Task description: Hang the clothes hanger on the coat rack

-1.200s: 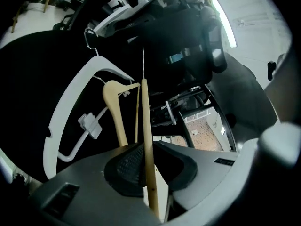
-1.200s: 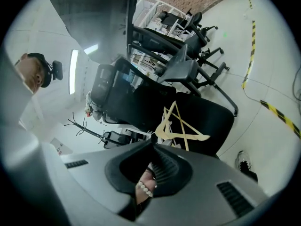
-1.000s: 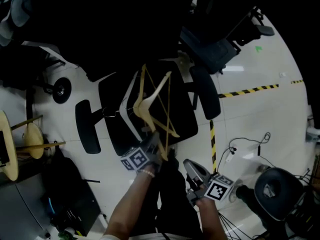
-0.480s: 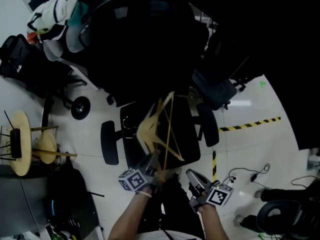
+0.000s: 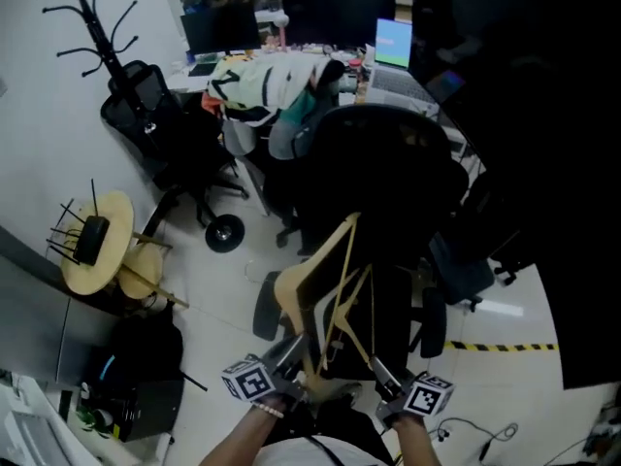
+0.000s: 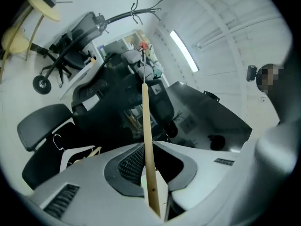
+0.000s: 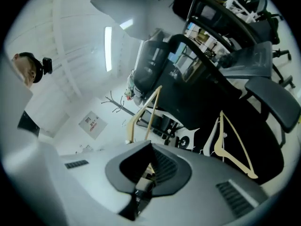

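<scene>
My left gripper point(image 5: 296, 355) is shut on a pale wooden clothes hanger point(image 5: 303, 289), which stands up over a black office chair. In the left gripper view one bar of the hanger point(image 6: 145, 121) runs straight up from between the jaws. My right gripper point(image 5: 380, 377) sits just right of the hanger's lower end. Its jaws look closed in the right gripper view, where the hanger point(image 7: 134, 121) rises just past the tips; contact is unclear. The black coat rack point(image 5: 95, 22) stands far off at the upper left, and also shows as coat rack point(image 6: 127, 15) and coat rack point(image 7: 115, 105).
A big black office chair point(image 5: 388, 163) is right below the hanger. A second hanger point(image 7: 233, 149) lies on a chair seat. A round wooden stool point(image 5: 97, 246) stands at the left. A desk with piled clothes point(image 5: 262, 85) is behind. Striped tape point(image 5: 505, 346) marks the floor.
Both grippers and the hanger have risen, and the hanger now stands more upright. The head view has tilted up, bringing the desk, clothes and coat rack into sight.
</scene>
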### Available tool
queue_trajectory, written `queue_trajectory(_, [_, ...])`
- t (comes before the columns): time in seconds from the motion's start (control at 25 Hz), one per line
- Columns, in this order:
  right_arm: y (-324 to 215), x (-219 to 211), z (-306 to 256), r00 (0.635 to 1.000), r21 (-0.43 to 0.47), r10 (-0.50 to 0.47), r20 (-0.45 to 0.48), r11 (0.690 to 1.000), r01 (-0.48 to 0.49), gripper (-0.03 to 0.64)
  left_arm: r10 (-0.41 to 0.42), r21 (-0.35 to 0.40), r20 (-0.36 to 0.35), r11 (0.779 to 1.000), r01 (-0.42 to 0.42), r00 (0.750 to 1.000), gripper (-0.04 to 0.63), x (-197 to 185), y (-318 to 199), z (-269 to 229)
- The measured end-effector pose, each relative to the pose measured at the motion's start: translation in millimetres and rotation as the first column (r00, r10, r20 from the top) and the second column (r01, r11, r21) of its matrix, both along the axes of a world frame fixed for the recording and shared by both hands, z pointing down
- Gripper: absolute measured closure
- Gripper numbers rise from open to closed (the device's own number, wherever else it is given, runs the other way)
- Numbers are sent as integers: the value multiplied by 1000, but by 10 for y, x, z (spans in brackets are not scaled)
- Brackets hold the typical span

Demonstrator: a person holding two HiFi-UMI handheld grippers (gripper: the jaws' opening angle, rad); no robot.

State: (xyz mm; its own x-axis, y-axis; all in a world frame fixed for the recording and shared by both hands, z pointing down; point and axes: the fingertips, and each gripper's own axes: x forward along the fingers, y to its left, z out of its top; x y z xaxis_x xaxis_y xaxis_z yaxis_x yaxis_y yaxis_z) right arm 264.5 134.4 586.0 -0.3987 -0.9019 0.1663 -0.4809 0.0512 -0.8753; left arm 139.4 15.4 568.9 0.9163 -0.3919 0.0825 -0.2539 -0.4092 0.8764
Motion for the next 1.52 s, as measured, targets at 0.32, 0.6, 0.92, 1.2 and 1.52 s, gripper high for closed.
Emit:
queue_trajectory(0.32, [-695, -488, -447, 977, 84, -213, -32, 973, 215, 617, -213, 77, 77, 975, 208, 974, 543, -1118, -194, -399])
queue_trajectory(0.6, [-992, -1354, -621, 949, 101, -308, -62, 944, 313, 617, -348, 84, 75, 936, 342, 934, 543, -2172, -320, -517])
queue_trajectory(0.92, [-1196, -2623, -881, 948, 123, -312, -57, 940, 317, 617, -364, 177, 196, 927, 332, 911, 543, -3381, -668, -700])
queue_trajectory(1.2, [-1286, -3468, -921, 952, 132, -295, -79, 944, 304, 617, -344, 270, 298, 925, 267, 890, 543, -4300, -977, -873])
queue_trajectory(1.52, [-1481, -4330, -1167, 917, 174, -379, -122, 902, 395, 617, -344, 332, 321, 914, 235, 882, 543, -5047, -1388, -1277])
